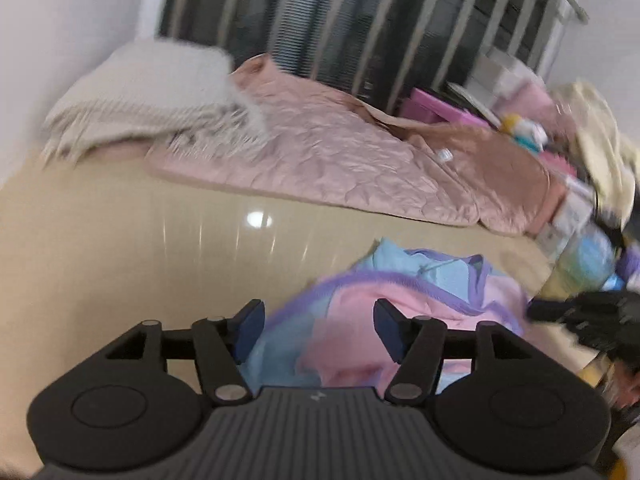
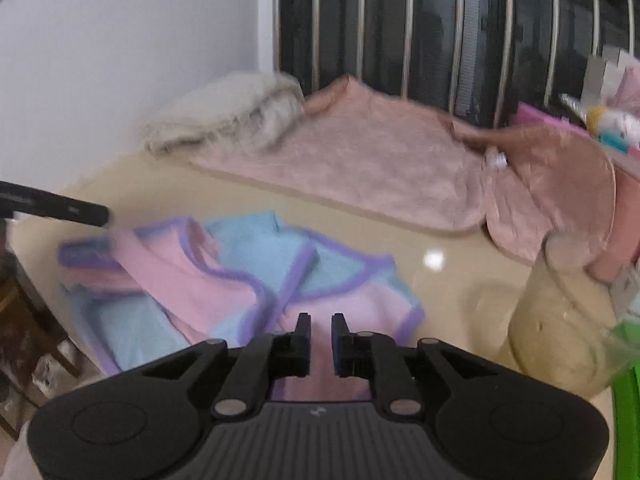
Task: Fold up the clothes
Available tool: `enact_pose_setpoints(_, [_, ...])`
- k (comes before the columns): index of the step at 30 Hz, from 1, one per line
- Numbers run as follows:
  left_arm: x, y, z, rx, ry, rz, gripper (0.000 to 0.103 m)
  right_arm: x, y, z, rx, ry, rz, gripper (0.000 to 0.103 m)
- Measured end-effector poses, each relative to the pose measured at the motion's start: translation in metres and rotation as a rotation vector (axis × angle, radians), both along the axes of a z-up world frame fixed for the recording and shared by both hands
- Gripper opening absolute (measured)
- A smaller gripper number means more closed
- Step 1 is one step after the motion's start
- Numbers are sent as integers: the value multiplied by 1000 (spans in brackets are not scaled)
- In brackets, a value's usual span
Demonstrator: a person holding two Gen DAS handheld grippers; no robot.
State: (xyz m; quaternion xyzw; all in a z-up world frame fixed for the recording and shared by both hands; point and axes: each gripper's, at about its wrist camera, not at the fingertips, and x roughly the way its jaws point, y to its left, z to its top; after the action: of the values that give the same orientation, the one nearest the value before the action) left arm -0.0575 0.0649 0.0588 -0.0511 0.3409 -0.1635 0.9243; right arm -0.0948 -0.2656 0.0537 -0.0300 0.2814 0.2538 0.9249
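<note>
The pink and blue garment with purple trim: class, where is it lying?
The pink and blue garment with purple trim lies crumpled on the glossy beige table, in front of both grippers and nearer than the pink quilted blanket.

Pink-and-blue garment [image 2: 224, 280] with purple trim lies rumpled on the glossy beige surface [image 2: 460, 292].

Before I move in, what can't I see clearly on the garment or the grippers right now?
- Garment near edge: left view, hidden under left gripper.
- Garment left end: right view, motion-blurred.
- Right gripper: whether it pinches cloth, unclear.
- Clutter: left view, blurred, cut off.
</note>
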Motion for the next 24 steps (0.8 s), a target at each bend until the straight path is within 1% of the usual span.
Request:
enact_pose_setpoints(2, [24, -7, -6, 39, 35, -21, 62, -4, 0, 1, -21, -2, -19, 20])
enact_pose_setpoints(4, [45, -10, -15, 66, 51, -42, 61, 3, 14, 5, -6, -21, 25, 24])
enact_pose_setpoints(5, [53, -10, -18, 62, 61, -56, 60, 11, 26, 3, -24, -19, 47, 24])
enact_pose_setpoints(6, [58, -8, -22, 42, 77, -72, 57, 17, 35, -1, -54, -11, 63, 24])
enact_pose_setpoints(8, [67, -7, -26, 5, 101, -106, 56, 31, 51, -12, -110, 12, 77, 24])
enact_pose_setpoints(10, [65, -8, -26, -33, 85, -166, 56, 38, 56, -16, -121, 40, 66, 24])
enact_pose_setpoints(12, [66, -12, -28, -51, 90, -214, 56, 45, 55, -22, -101, 80, 55, 24])
enact_pose_setpoints(13, [67, -14, -29, -48, 98, -220, 56, 47, 55, -24, -89, 97, 49, 16])
enact_pose_setpoints(14, [68, -15, -30, -36, 108, -213, 51, 49, 54, -26, -77, 115, 44, 3])
enact_pose_setpoints(15, [67, -15, -30, -29, 110, -207, 33, 47, 53, -25, -70, 111, 32, 2])
enact_pose_setpoints(16, [64, -14, -29, -27, 103, -203, 22, 42, 51, -21, -53, 86, 22, 2])
enact_pose_setpoints(17, [61, -13, -28, -26, 95, -198, 4, 38, 49, -16, -35, 61, 13, 2])
enact_pose_setpoints(18, [57, -11, -26, -24, 83, -185, 3, 34, 46, -10, -19, 40, 2, 2])
enact_pose_setpoints(21, [41, -3, -14, -37, 19, -96, 1, 27, 40, 6, -4, -18, -35, 1])
enact_pose_setpoints(23, [30, 8, -5, -74, -24, -57, 0, 26, 39, 17, 2, -53, -51, 1])
enact_pose_setpoints(24, [26, 12, -1, -91, -40, -42, 0, 27, 42, 20, 7, -61, -38, 1])
